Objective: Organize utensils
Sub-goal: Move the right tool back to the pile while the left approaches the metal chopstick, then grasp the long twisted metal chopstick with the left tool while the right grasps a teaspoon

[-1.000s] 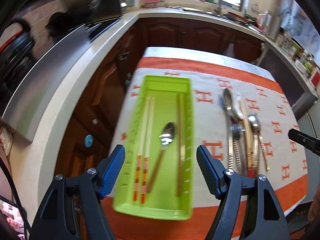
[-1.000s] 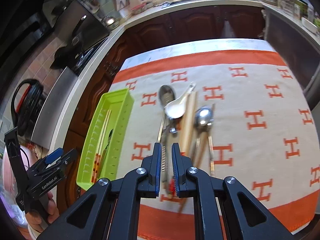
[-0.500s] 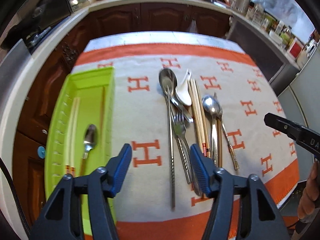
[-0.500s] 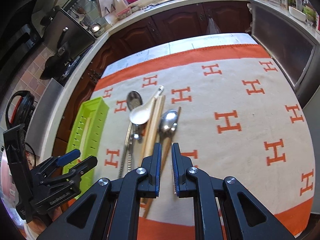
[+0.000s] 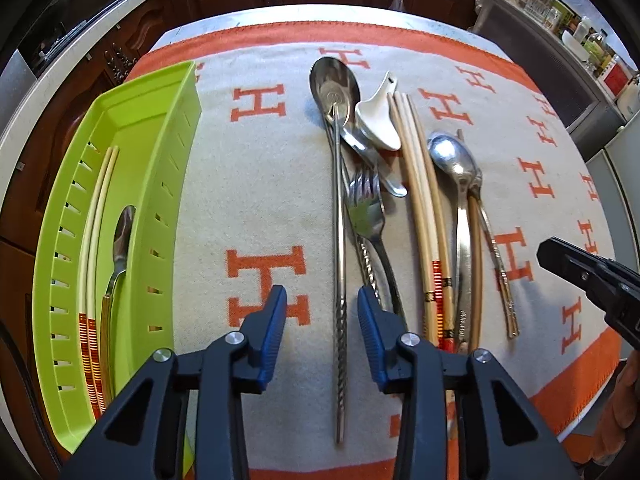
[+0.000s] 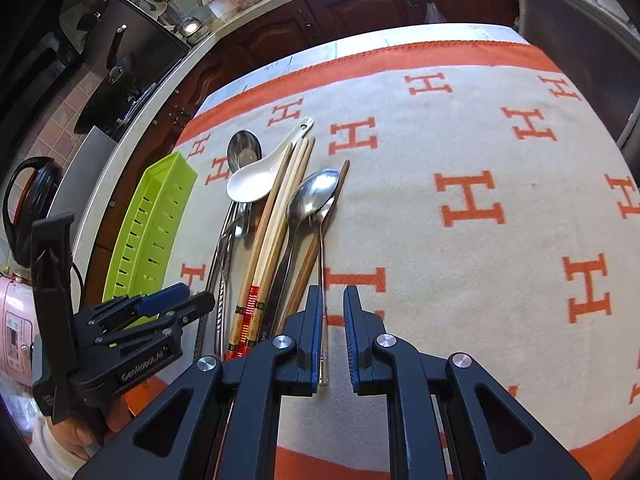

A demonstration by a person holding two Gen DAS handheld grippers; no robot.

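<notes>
Left gripper (image 5: 322, 332), jaws just narrowing yet touching nothing, straddles my long twisted spoon (image 5: 339, 280), bound for the green tray (image 5: 168, 184); right gripper (image 6: 333, 328) stays nearly shut, empty.

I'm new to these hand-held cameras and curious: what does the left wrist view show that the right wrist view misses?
Only the left wrist view looks into the green tray: pale chopsticks and a spoon lie inside. Only the right wrist view shows the left tool from outside, with a pink appliance behind it. Both show the white ceramic spoon among loose cutlery on the orange-patterned cloth.
</notes>
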